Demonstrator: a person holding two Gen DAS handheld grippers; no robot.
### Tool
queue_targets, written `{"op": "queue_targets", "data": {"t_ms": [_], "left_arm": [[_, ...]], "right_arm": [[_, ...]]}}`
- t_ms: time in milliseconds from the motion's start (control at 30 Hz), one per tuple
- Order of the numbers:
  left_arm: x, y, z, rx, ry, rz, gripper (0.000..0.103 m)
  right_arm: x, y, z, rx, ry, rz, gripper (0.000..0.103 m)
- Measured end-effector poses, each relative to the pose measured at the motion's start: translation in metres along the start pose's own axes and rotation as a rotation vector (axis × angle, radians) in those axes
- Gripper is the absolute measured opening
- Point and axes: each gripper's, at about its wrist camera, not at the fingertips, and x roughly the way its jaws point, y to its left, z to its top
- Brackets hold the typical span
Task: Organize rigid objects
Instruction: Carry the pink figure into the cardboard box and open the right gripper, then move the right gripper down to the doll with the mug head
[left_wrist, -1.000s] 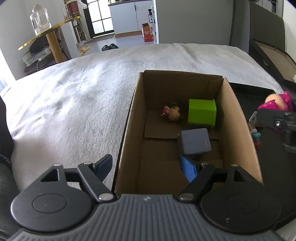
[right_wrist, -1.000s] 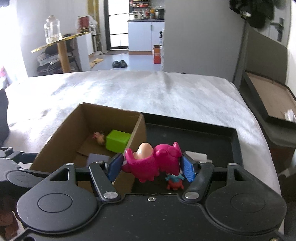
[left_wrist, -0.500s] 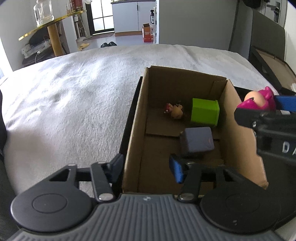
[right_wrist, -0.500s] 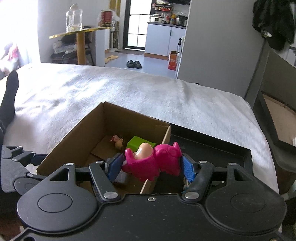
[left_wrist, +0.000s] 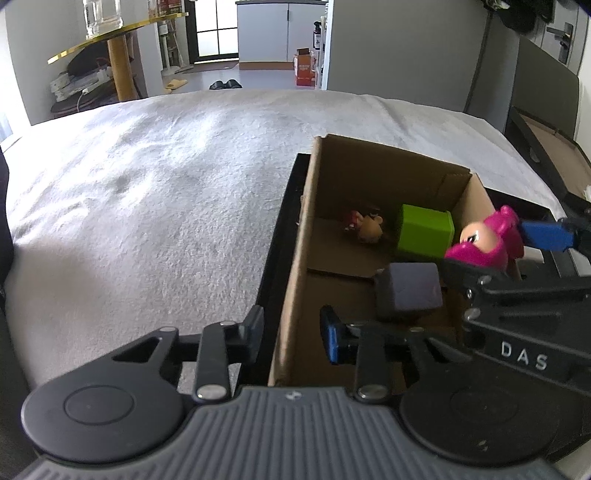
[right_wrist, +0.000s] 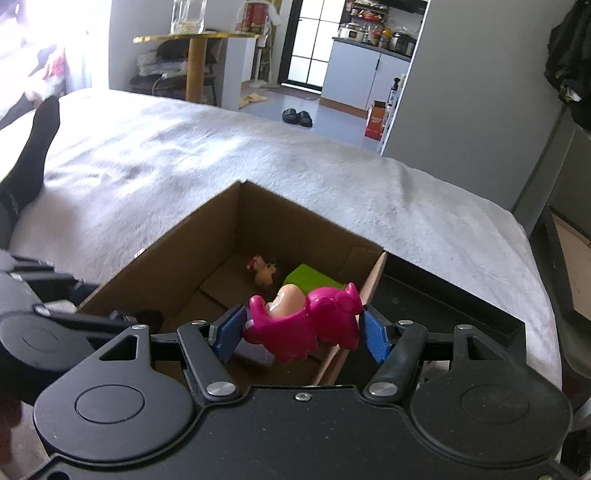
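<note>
My right gripper (right_wrist: 301, 334) is shut on a pink toy figure (right_wrist: 306, 321) and holds it above the open cardboard box (right_wrist: 184, 254), near its right wall. The figure also shows in the left wrist view (left_wrist: 484, 240). In the box lie a green cube (left_wrist: 424, 236), a dark grey cube (left_wrist: 408, 290) and a small doll figure (left_wrist: 365, 225). My left gripper (left_wrist: 293, 332) straddles the box's left wall (left_wrist: 295, 266) at the near corner, its fingers close to the cardboard; contact is unclear.
The box stands in a black tray (right_wrist: 443, 310) on a bed with a white blanket (left_wrist: 147, 192). A dark headboard or frame (left_wrist: 546, 110) lies at the right. A person's socked foot (right_wrist: 33, 147) rests on the bed at the left.
My right gripper has carried the pink figure leftward from over the tray to over the box. My left gripper's fingers have narrowed around the box's left wall.
</note>
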Motion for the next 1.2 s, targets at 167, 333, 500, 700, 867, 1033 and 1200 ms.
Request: {"op": "queue_targets", "data": {"t_ms": [167, 333, 500, 700, 867, 1033, 1200], "left_arm": [[0.002, 0.000, 0.000, -0.001, 0.000, 0.005, 0.027], [0.002, -0.001, 0.000, 0.001, -0.003, 0.003, 0.014], [0.001, -0.002, 0.000, 0.007, -0.011, 0.009, 0.011], [0.000, -0.003, 0.000, 0.016, -0.010, 0.017, 0.011], [-0.001, -0.004, 0.001, 0.021, -0.010, 0.027, 0.012], [-0.003, -0.010, 0.003, 0.055, -0.016, 0.067, 0.015], [-0.006, -0.016, 0.008, 0.077, -0.028, 0.098, 0.023]], "right_arm": [[0.006, 0.004, -0.004, -0.051, 0.019, -0.034, 0.066], [0.005, 0.004, -0.008, -0.073, 0.027, -0.055, 0.066], [-0.001, -0.004, -0.011, -0.020, 0.019, -0.057, 0.067], [-0.015, -0.017, -0.016, 0.035, -0.008, -0.049, 0.068], [-0.020, -0.032, -0.023, 0.079, -0.013, -0.065, 0.068], [-0.020, -0.049, -0.028, 0.146, -0.015, -0.049, 0.070], [-0.019, -0.064, -0.032, 0.190, -0.016, -0.076, 0.070]]}}
